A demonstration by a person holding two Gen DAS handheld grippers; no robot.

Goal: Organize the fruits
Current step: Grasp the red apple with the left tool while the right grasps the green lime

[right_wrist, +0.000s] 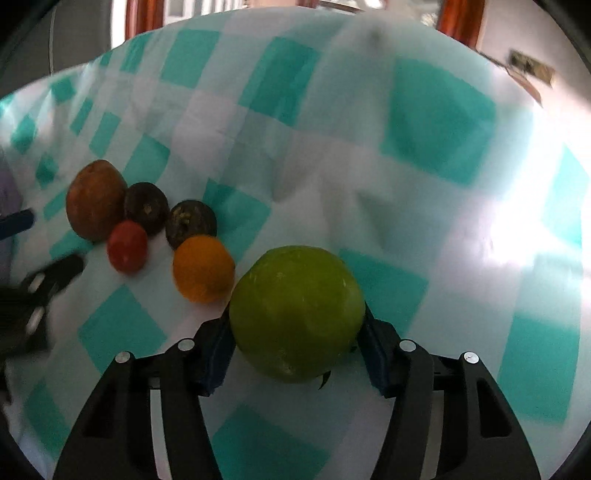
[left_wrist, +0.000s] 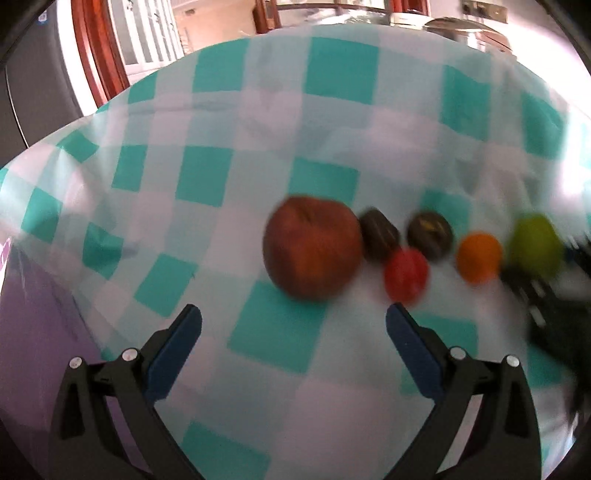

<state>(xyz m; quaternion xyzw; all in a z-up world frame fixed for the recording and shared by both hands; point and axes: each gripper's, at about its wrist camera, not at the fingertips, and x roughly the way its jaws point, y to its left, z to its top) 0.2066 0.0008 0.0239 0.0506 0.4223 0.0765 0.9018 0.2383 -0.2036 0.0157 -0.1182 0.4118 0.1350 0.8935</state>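
Note:
A row of fruit lies on the checked tablecloth: a big red-brown apple, two dark round fruits, a small red fruit, an orange and a green apple. My left gripper is open and empty, just short of the red-brown apple. My right gripper is shut on the green apple, right of the orange. The red-brown apple, the dark fruits and the red fruit lie to the left.
The teal and white cloth covers the table and is wrinkled. A purple surface lies at the left edge. A wooden door frame and a metal pot stand behind the table. The left gripper shows at the right wrist view's left edge.

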